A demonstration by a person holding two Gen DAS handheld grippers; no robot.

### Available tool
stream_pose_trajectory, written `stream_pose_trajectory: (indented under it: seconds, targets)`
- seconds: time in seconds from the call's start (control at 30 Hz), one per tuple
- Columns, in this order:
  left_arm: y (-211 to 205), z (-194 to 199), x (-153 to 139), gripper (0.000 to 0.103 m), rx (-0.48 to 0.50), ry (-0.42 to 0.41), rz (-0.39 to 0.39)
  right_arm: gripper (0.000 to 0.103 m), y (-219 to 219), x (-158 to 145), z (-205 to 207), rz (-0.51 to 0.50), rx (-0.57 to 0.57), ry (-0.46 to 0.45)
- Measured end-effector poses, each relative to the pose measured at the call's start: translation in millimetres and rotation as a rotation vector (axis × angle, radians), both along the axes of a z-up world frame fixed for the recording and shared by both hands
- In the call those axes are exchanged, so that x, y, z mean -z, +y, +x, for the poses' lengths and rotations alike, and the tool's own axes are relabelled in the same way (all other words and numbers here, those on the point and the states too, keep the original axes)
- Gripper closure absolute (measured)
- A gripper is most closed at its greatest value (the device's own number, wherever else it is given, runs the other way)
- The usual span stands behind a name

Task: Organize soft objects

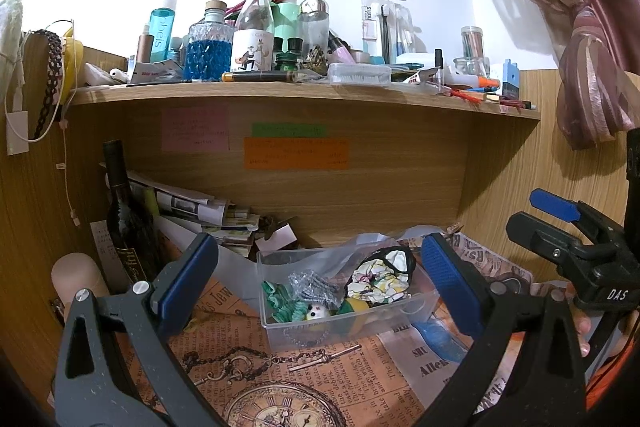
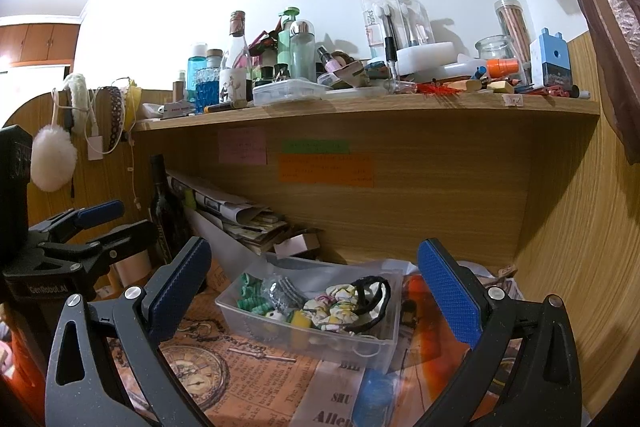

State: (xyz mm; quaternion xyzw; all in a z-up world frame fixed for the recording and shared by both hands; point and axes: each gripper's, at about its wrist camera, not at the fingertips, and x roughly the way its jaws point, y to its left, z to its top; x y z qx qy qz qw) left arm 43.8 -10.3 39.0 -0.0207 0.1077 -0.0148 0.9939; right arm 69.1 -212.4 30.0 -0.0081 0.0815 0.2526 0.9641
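Note:
A clear plastic box (image 1: 280,327) stands on the desk in the left wrist view and in the right wrist view (image 2: 380,351). In it lie a green scrunchie (image 1: 280,301), a silver scrunchie (image 1: 316,283), a white floral scrunchie (image 1: 380,279), a black hair band (image 2: 372,297) and a small yellow and white soft toy (image 1: 320,313). My left gripper (image 1: 316,275) is open and empty, just in front of the box. My right gripper (image 2: 316,287) is open and empty, above the box's near side. Each gripper shows at the edge of the other's view.
A dark wine bottle (image 1: 124,211) and a stack of papers (image 1: 208,211) stand at the back left. A crowded shelf (image 1: 304,93) of bottles hangs above. A blue soft item (image 1: 438,341) lies on the newspaper-print mat (image 1: 320,387). A white pompom (image 2: 52,159) hangs left.

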Motion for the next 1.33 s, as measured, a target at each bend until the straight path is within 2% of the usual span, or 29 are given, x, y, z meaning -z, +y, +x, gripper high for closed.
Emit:
stream_pose_trajectory:
  seconds: [1.33]
  targets:
    - [-1.7,0.9,1.7,0.000,0.044,0.014,0.007,0.000,6.1,8.6,0.2,0.006,0.024,0.027]
